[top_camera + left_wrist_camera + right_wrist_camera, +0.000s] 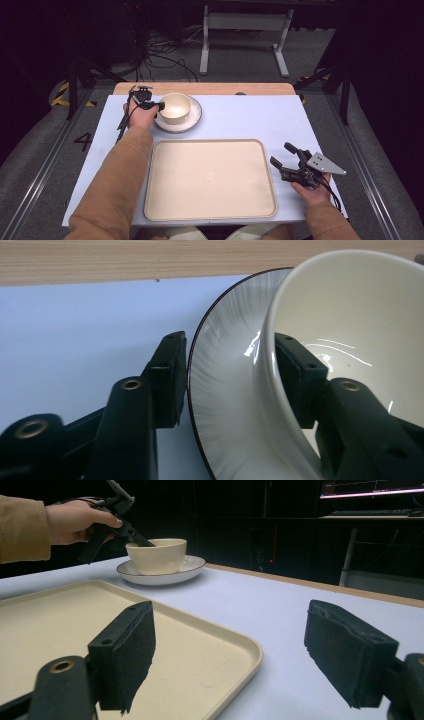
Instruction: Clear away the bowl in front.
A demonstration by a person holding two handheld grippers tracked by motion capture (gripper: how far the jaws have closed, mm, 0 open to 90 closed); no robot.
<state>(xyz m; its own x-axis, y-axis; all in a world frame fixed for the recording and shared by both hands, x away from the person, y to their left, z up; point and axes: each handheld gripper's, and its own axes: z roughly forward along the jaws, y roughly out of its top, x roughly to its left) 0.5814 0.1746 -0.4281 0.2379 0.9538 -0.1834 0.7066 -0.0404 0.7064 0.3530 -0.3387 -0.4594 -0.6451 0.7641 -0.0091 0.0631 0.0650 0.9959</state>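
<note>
A cream bowl stands on a white plate with a dark rim at the back left of the pale blue table. My left gripper reaches in from the left. In the left gripper view one pad meets the plate's outer rim and the other pad lies against the inside wall of the bowl. The right gripper rests open at the tray's right side, its pads wide apart with nothing between them.
A large cream tray lies bare at the front centre of the table. A wooden strip runs along the far edge. From the right gripper view the tray's corner sits just below the jaws, with the bowl and the left gripper beyond.
</note>
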